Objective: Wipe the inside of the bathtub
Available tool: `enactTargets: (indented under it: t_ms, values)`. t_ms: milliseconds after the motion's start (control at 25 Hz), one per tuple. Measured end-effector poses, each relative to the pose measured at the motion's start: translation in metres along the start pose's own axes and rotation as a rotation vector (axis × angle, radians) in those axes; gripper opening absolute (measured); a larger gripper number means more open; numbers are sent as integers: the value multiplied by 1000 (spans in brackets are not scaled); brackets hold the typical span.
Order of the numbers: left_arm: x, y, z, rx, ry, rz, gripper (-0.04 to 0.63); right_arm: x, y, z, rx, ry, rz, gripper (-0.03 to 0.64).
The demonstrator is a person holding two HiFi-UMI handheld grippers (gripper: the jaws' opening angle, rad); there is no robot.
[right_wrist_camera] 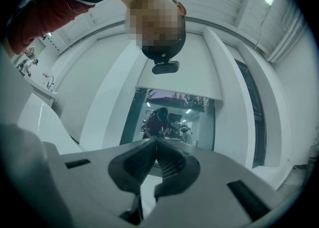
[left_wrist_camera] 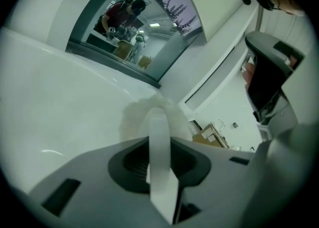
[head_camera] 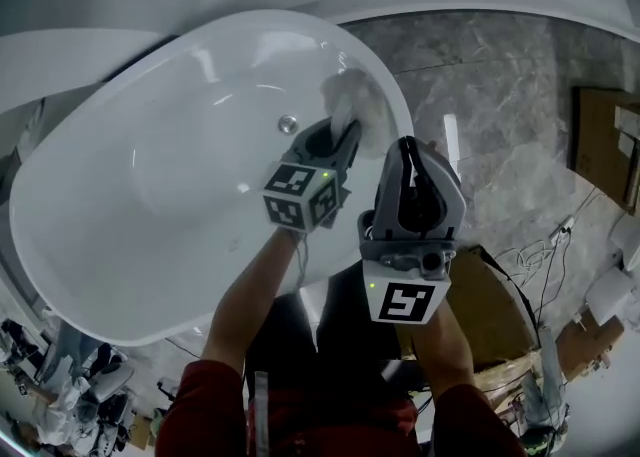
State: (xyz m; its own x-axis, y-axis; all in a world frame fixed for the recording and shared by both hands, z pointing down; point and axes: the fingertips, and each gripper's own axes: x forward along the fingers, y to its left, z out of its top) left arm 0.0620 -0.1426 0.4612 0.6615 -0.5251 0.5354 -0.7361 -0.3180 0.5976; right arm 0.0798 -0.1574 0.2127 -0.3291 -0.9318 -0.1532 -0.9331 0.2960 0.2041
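A white oval bathtub [head_camera: 110, 195] fills the left of the head view, its drain [head_camera: 288, 124] near the middle. My left gripper [head_camera: 338, 142] is shut on a white cloth [head_camera: 352, 97] that is pressed against the tub's inner wall near the right rim. In the left gripper view the cloth [left_wrist_camera: 149, 114] bunches beyond the closed jaws, a strip of it running back between them. My right gripper [head_camera: 407, 150] hangs just outside the tub's right rim, tilted upward, jaws shut with nothing in them; its tips [right_wrist_camera: 155, 141] meet in the right gripper view.
Grey marble floor [head_camera: 490, 75] lies right of the tub. Cardboard boxes [head_camera: 600, 145] and cables [head_camera: 530, 245] sit at the right and lower right. A white curved wall [head_camera: 90, 55] wraps behind the tub. A mirror or opening [right_wrist_camera: 169, 122] shows a person at a counter.
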Motion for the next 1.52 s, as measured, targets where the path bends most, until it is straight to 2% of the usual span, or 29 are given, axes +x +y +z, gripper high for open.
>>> enactTargets:
  t_ms: [280, 520, 640, 760, 1120, 1320, 1520]
  values:
    - [37, -7, -14, 11, 41, -12, 90, -5, -13, -12, 8, 6, -3, 12]
    - [44, 3, -16, -23, 33, -3, 90, -4, -19, -28, 24, 20, -1, 12]
    - [47, 18, -19, -63, 26, 14, 90, -1, -15, -36, 33, 24, 9, 12]
    - [53, 32, -22, -72, 22, 25, 90, 4, -10, -46, 43, 28, 26, 12]
    - [80, 108, -62, -140, 43, 130, 89, 19, 14, -103, 116, 33, 72, 12]
    - [95, 156, -98, -150, 101, 196, 91, 23, 39, -133, 121, 47, 117, 12]
    - [108, 206, -141, -187, 168, 271, 89, 24, 50, -154, 142, 72, 122, 12]
